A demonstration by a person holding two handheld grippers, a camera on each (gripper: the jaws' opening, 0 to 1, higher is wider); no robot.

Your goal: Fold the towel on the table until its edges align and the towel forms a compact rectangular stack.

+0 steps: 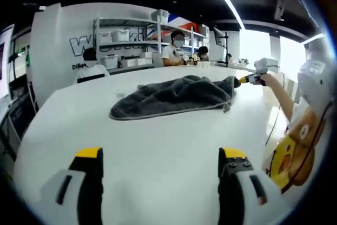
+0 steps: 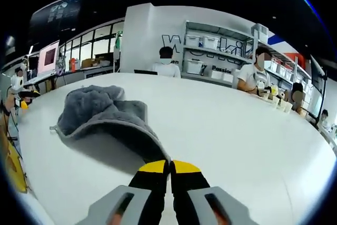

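Observation:
A dark grey towel lies rumpled on the white table, in the middle of the left gripper view. My left gripper stands open over bare table, well short of the towel's near hem. My right gripper comes in from the right at the towel's far right corner. In the right gripper view its yellow-tipped jaws are shut on a corner of the towel. The cloth runs from the jaws up and left into a heap.
Several people sit along the table's far edge, with small items in front of them. Shelves with white boxes stand behind. A sleeve and a cartoon-print apron are at the right of the left gripper view.

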